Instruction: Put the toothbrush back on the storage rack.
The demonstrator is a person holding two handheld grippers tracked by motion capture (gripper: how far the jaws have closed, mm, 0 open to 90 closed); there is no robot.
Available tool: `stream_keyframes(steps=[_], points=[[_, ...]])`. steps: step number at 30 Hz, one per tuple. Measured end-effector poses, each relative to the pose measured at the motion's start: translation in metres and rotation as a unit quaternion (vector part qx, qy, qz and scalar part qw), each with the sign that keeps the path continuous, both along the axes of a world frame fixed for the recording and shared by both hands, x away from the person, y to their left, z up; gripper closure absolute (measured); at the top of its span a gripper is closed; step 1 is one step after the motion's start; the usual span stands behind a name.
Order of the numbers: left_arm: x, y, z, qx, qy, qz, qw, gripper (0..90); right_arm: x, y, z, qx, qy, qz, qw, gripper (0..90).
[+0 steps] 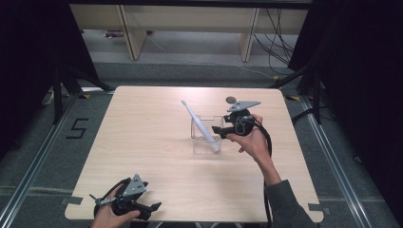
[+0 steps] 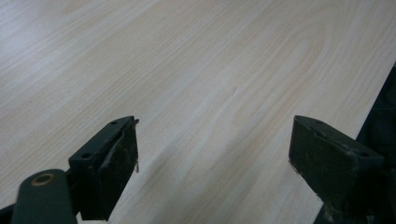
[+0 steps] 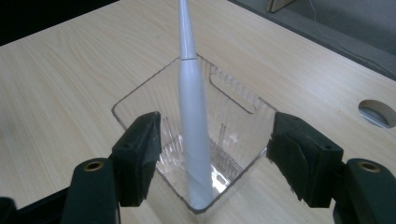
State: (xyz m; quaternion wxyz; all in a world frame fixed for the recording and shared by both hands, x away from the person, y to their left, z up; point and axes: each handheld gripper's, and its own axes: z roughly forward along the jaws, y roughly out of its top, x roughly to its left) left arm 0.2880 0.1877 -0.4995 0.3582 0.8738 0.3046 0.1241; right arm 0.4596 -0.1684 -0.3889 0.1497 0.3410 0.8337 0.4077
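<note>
A white electric toothbrush (image 1: 199,124) leans inside a clear plastic bin (image 1: 205,139) near the table's middle, its head sticking out past the bin's far left rim. In the right gripper view the toothbrush (image 3: 192,126) rests with its base in the near corner of the bin (image 3: 233,100). My right gripper (image 1: 217,131) hovers at the bin's right side, open, its jaws either side of the toothbrush without touching it (image 3: 215,156). My left gripper (image 1: 154,207) lies at the table's front left edge, open over bare wood (image 2: 212,154).
The wooden table (image 1: 142,142) has a round cable hole (image 1: 231,99) at the back right, also seen as a hole (image 3: 376,111) in the right gripper view. Dark floor and shelving legs surround the table.
</note>
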Motion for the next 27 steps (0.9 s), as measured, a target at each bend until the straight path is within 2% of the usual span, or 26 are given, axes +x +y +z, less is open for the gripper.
stream_keyframes(steps=[4,8,10,11,13,16,18,19,21,26,27], points=[[0.000,0.000,0.000,-0.002,0.001,0.001,1.0000,15.1,-0.003,-0.006,-0.002,-0.003,-0.006,-0.001,1.0000,33.2],[0.000,0.000,0.000,0.000,0.000,0.001,1.0000,15.1,-0.007,-0.015,-0.004,-0.003,0.001,-0.007,1.0000,32.6],[0.000,0.000,0.000,0.000,0.000,0.000,1.0000,15.1,-0.007,-0.017,-0.005,0.000,-0.007,-0.006,1.0000,32.4],[0.000,0.000,0.000,0.001,0.000,0.000,1.0000,15.1,-0.008,-0.018,-0.005,0.002,0.002,-0.011,0.9999,32.3],[0.000,0.000,0.000,-0.002,0.000,0.001,1.0000,15.1,-0.008,-0.022,-0.006,0.000,-0.006,-0.009,0.9999,32.0],[-0.001,-0.001,0.000,-0.005,0.002,0.000,1.0000,15.1,-0.011,-0.026,-0.007,0.000,0.000,-0.014,0.9999,32.0],[0.000,0.000,0.000,0.001,0.000,0.001,1.0000,15.1,-0.013,-0.029,-0.007,-0.001,-0.005,-0.014,0.9999,31.8],[0.000,0.000,0.000,0.001,0.000,0.001,1.0000,15.1,-0.015,-0.032,-0.008,-0.004,0.004,-0.018,0.9998,31.6],[0.000,0.000,0.000,0.001,0.000,0.001,1.0000,15.1,-0.015,-0.034,-0.008,-0.009,-0.001,-0.014,0.9999,31.4],[0.000,0.000,0.000,0.001,0.000,0.000,1.0000,15.1,-0.020,-0.039,-0.011,-0.004,0.007,-0.022,0.9997,31.3],[0.000,0.000,0.000,0.001,-0.001,0.000,1.0000,15.1,-0.022,-0.042,-0.012,-0.010,0.006,-0.020,0.9997,31.2]])
